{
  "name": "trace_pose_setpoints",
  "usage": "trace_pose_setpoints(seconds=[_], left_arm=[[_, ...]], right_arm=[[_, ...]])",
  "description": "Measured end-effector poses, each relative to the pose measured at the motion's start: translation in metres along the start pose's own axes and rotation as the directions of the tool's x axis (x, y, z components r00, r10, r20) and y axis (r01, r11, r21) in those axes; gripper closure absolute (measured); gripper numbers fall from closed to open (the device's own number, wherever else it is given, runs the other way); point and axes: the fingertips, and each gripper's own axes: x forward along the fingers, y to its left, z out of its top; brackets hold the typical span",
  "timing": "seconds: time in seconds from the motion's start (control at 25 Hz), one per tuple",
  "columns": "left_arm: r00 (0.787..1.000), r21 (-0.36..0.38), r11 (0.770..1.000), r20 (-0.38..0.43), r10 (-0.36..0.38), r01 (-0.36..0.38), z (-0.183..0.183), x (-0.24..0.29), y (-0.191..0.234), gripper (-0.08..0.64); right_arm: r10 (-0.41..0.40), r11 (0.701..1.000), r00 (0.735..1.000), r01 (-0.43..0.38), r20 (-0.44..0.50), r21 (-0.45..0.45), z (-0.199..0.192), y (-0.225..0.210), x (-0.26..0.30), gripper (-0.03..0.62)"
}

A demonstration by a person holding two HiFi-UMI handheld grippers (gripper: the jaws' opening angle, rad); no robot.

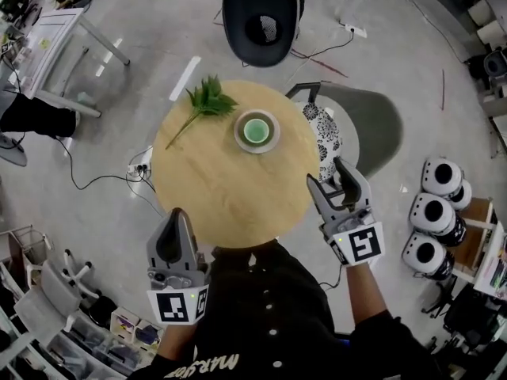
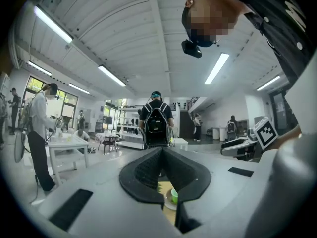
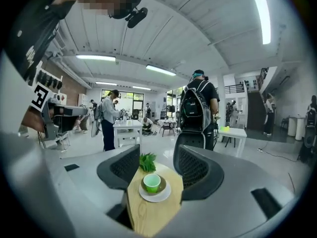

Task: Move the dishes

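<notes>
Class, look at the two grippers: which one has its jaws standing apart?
The right gripper: its jaws stand wide apart and hold nothing, with the green cup on the table seen beyond them. The left gripper has jaws that meet at their tips.

One green cup, one saucer, one leafy sprig, one round table, two hand-held grippers.

Blk shirt, grey grippers, marker cubes.
</notes>
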Motion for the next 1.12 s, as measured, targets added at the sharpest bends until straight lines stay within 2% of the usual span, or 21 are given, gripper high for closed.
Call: trace_pose_setpoints(seconds=[0.24,0.4,0.64,0.84,1.04,1.12], left_arm=[[0.998,-0.024,1.000,-0.061,0.014,-0.015,-0.037,0.001,0.012,0.543],[0.995,-0.039,0.999,-0.103,0.014,-0.018,-0.064,0.003,0.018,0.543],[0.986,-0.060,0.998,-0.167,0.019,-0.029,-0.099,0.001,0.025,0.543],[0.979,-0.082,0.996,-0.203,0.026,-0.043,-0.124,-0.001,0.030,0.543],[0.971,-0.094,0.994,-0.238,0.025,-0.049,-0.140,-0.004,0.033,0.543],[0.969,-0.099,0.994,-0.247,0.028,-0.054,-0.146,-0.003,0.035,0.543]], right_arm=[[0.109,0.990,0.991,-0.115,-0.073,-0.084,-0.044,0.017,0.064,0.344],[0.167,0.974,0.973,-0.188,-0.161,-0.127,-0.086,0.027,0.108,0.327],[0.175,0.980,0.947,-0.195,-0.270,-0.049,-0.145,0.028,0.157,0.337],[0.184,0.981,0.935,-0.192,-0.304,0.006,-0.177,0.027,0.188,0.334],[0.236,0.966,0.910,-0.257,-0.341,-0.018,-0.200,0.041,0.206,0.261],[0.233,0.964,0.905,-0.264,-0.356,-0.039,-0.208,0.043,0.212,0.258]])
